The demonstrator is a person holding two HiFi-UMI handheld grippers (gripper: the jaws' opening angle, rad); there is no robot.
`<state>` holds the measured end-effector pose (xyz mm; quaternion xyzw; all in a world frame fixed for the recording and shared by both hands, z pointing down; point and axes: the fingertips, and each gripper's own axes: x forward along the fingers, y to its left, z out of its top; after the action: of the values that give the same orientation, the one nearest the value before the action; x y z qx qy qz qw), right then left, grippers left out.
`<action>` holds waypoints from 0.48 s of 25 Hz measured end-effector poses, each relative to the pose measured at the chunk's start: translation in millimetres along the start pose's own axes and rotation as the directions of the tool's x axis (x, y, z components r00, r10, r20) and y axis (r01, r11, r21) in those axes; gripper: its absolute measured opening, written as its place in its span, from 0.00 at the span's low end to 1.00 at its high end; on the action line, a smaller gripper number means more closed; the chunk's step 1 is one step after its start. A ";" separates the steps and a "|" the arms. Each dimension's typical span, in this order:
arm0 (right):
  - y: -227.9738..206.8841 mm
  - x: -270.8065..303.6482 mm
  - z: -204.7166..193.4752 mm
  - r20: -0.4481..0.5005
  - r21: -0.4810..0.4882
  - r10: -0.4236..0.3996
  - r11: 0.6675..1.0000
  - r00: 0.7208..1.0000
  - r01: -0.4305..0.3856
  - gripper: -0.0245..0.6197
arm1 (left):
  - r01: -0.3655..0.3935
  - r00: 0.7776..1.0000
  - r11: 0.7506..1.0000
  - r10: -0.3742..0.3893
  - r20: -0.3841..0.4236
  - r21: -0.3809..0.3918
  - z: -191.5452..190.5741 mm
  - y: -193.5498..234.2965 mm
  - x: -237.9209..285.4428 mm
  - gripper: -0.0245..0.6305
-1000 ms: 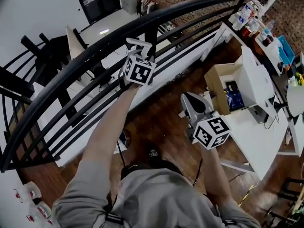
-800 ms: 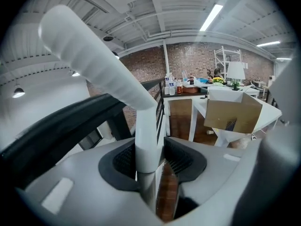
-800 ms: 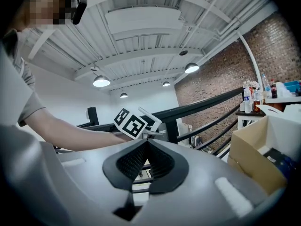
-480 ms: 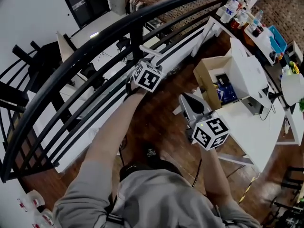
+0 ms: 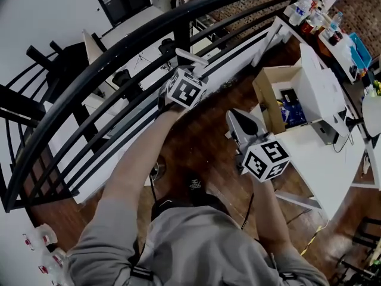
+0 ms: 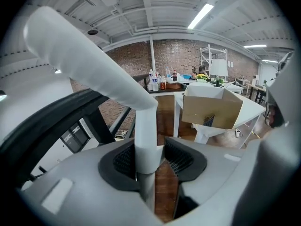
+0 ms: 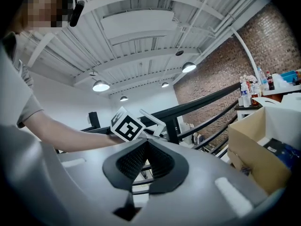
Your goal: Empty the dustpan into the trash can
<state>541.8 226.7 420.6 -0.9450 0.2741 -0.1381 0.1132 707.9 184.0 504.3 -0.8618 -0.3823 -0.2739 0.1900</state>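
Note:
My left gripper (image 5: 187, 69) is shut on a white, bent dustpan handle (image 5: 192, 56) and stands next to the black railing. In the left gripper view the handle (image 6: 89, 55) rises from between the pads to the upper left, gripped at its lower straight part by the left gripper (image 6: 146, 157). The pan itself is hidden. My right gripper (image 5: 238, 123) hovers lower right over the wooden floor, shut with nothing in it; in its own view the right gripper (image 7: 146, 145) has its pads meeting. I see no trash can.
A curved black railing (image 5: 119, 58) runs across the left and top. An open cardboard box (image 5: 280, 94) with items inside sits on a white table (image 5: 321, 159) at the right. Bottles (image 5: 309, 14) stand on a far shelf. Brown wood floor (image 5: 202, 148) lies below.
My left gripper has carried the white handle to the right along the railing and tilted a little. The right gripper has stayed almost where it was.

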 end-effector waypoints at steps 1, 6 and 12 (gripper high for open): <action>3.5 2.9 1.1 0.001 -0.003 0.012 1.000 1.000 -0.012 0.03 | -0.006 1.000 1.000 0.006 0.007 -0.002 0.1 1.9 -6.5 0.28; 25.2 25.4 4.0 0.004 -0.020 0.111 0.994 0.994 -0.111 0.03 | -0.060 0.995 0.998 0.061 0.083 -0.010 3.6 20.2 -53.6 0.28; 87.7 70.7 2.6 -0.023 -0.067 0.273 0.960 0.962 -0.274 0.03 | -0.176 0.973 0.979 0.189 0.131 -0.102 -23.1 63.1 -145.6 0.28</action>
<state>557.4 115.9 406.8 -0.9005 0.4072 -0.1178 0.0966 667.3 50.8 425.0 -0.9180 -0.3013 -0.2108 0.1483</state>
